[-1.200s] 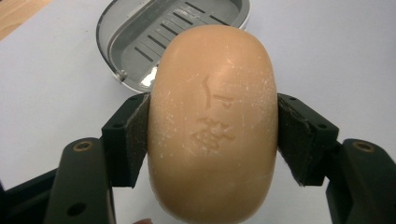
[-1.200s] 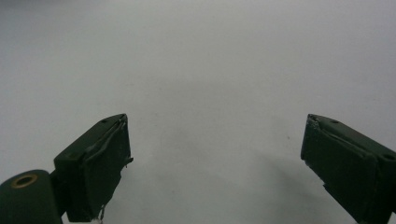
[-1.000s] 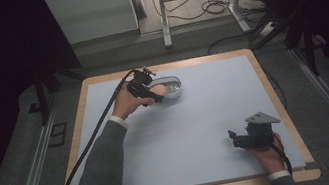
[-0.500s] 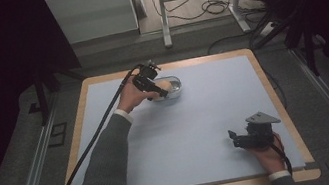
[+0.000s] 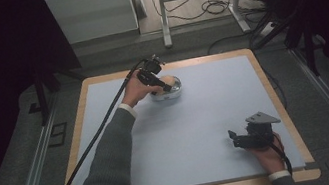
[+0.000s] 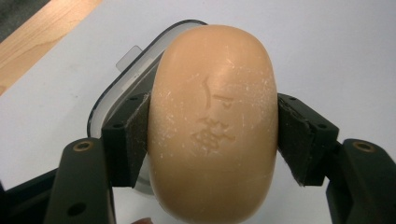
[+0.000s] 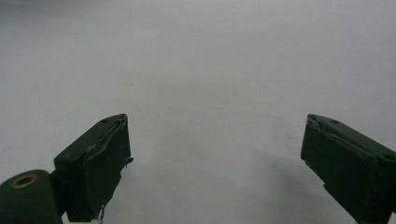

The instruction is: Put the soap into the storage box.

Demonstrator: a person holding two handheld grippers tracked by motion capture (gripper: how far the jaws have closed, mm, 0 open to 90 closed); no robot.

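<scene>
The left hand-held gripper (image 6: 212,140) clamps the soap bar (image 6: 213,121) by its long sides over the soap dish (image 6: 112,100) (likely for steadier control), while the right hand-held gripper (image 7: 215,163) rests on the table (image 5: 197,117), jaws apart.

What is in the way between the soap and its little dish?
Nothing visible. The left gripper pinches the soap by its sides, right above the open dish, with no lid or other object between them.

The right claw (image 7: 215,163) gapes wide, jaws at seven and four o'clock over the pale tabletop (image 7: 201,70).
</scene>
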